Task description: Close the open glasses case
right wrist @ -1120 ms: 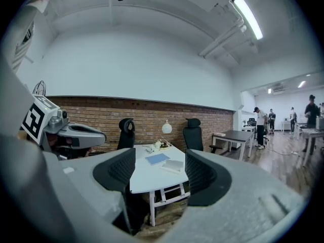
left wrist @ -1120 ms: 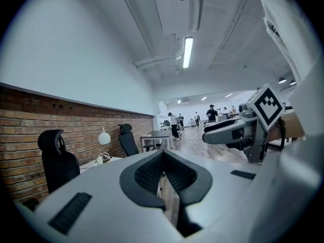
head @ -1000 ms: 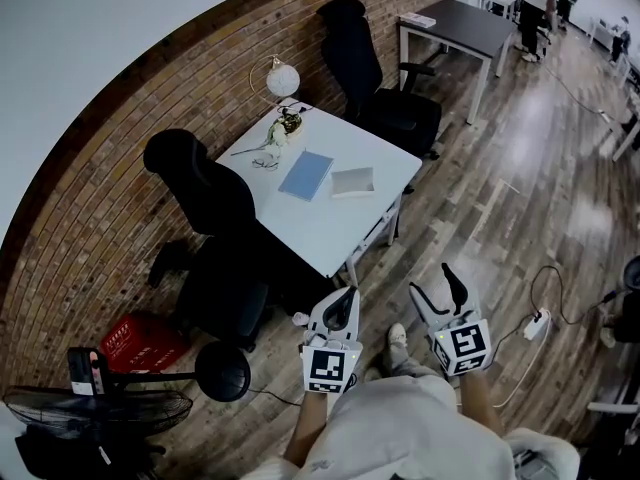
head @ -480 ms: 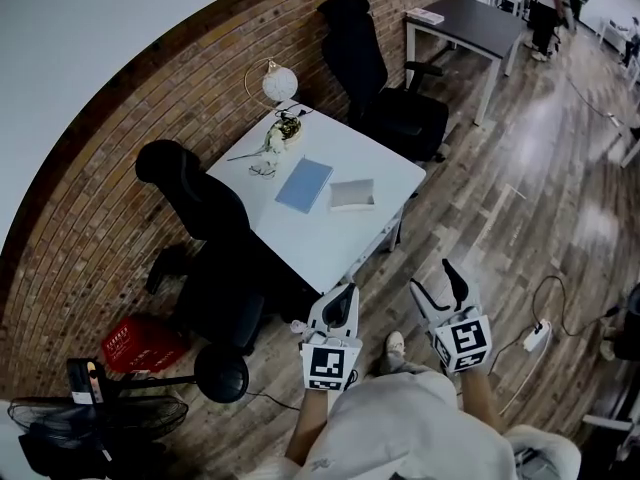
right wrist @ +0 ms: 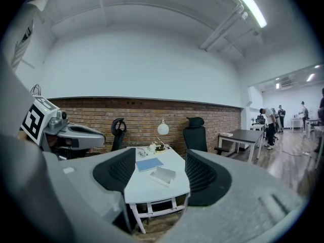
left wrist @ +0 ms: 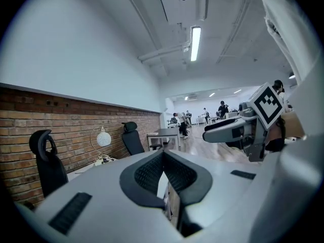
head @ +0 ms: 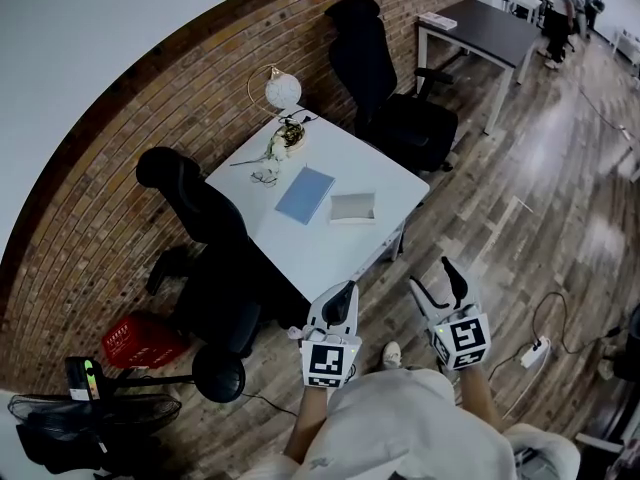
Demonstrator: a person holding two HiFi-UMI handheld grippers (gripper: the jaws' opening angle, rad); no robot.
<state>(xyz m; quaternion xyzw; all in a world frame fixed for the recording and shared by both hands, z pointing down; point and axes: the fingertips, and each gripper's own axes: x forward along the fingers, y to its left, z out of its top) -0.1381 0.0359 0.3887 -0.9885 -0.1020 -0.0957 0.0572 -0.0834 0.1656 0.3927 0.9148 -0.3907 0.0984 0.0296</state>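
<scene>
The glasses case (head: 352,208) lies open on the white table (head: 370,173), just beside a blue book (head: 305,194). It is on the side of the table closer to me. I am standing on the wood floor, well apart from the table, so I cannot touch the case yet.

My left tongs (head: 343,298) are pressed together with nothing in them. My right tongs (head: 437,280) are spread apart and hold nothing too. In the right gripper view I can see the case far off between the two jaws.

Here is what I think could go wrong. The case looks light and the table top looks smooth. If I push the lid with just one of my tongs, the whole case may slide away instead of closing. It could bump the book or slip toward the table edge. I think I should hold the bottom part still with one and fold the lid with the other. If I press too hard or fast, the case might tip over.

A second ago the table sat higher up in the head view. Now it sits lower and a little closer to me. My tongs look the same as before, left together and right apart.
</scene>
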